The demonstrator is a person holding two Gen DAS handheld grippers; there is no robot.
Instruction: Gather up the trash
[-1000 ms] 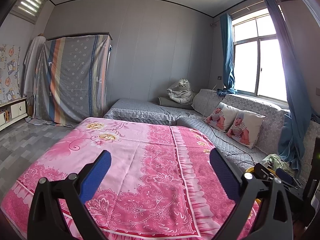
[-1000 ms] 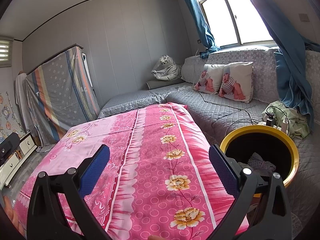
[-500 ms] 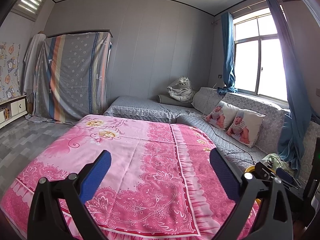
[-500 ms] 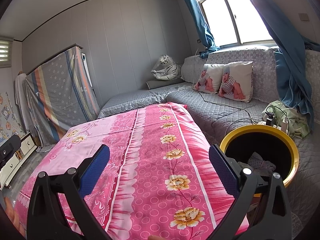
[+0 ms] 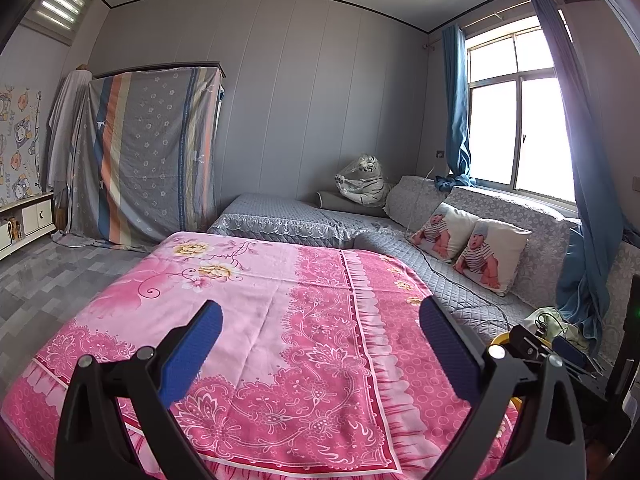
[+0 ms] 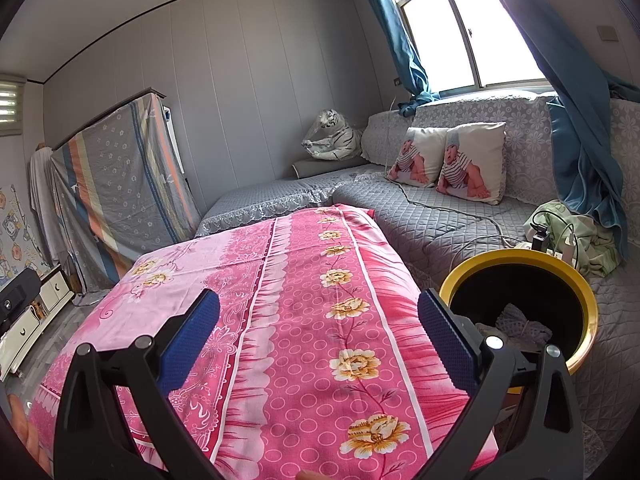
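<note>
A yellow-rimmed black bin (image 6: 588, 304) stands at the right of a table covered in a pink floral cloth (image 6: 320, 300). Crumpled white trash (image 6: 520, 322) lies inside the bin. My right gripper (image 6: 319, 328) is open and empty above the cloth, its right finger just left of the bin. My left gripper (image 5: 320, 336) is open and empty over the cloth (image 5: 260, 312). A sliver of the bin's yellow rim (image 5: 502, 338) shows at the right in the left wrist view. No loose trash shows on the cloth.
A grey quilted sofa (image 6: 440, 208) with two baby-print cushions (image 6: 472, 164) runs behind and to the right. A toy tiger (image 6: 332, 136) sits in the corner. A power strip with cables (image 6: 548, 246) and green cloth lie behind the bin. A draped cabinet (image 5: 148, 152) stands at the left.
The left wrist view has tilted slightly upward. The right gripper has stayed still. Both stay open.
</note>
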